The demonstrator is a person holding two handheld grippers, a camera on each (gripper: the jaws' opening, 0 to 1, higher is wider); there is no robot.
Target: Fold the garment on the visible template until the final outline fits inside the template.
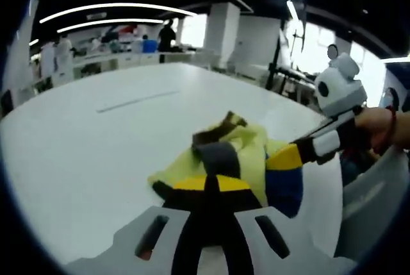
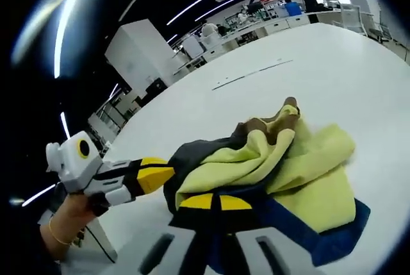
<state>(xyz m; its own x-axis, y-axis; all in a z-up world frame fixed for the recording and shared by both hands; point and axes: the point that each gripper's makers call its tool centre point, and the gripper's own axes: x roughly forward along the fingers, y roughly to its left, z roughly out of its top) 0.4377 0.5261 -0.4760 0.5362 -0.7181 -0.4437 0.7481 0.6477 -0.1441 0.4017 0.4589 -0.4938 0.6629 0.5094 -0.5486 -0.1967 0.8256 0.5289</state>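
Observation:
A crumpled garment (image 1: 246, 150) of yellow-green cloth with grey, brown and blue parts lies bunched on the white table (image 1: 96, 159). My left gripper (image 1: 211, 184) is shut, its yellow tips pinching the near grey edge. My right gripper (image 1: 286, 157) comes in from the right and is closed on the blue part. In the right gripper view, the garment (image 2: 301, 166) spreads ahead, and my right gripper (image 2: 214, 202) is shut on its blue hem. My left gripper (image 2: 157, 171) bites the dark grey edge from the left. A thin grey line (image 1: 138, 100) marks the table beyond the garment.
A hand (image 1: 384, 127) holds the right gripper, and another hand (image 2: 64, 220) holds the left one. The thin grey line (image 2: 253, 73) runs across the table (image 2: 346, 76). Benches with people (image 1: 138, 41) and a white pillar (image 2: 138, 50) stand past the table's far edge.

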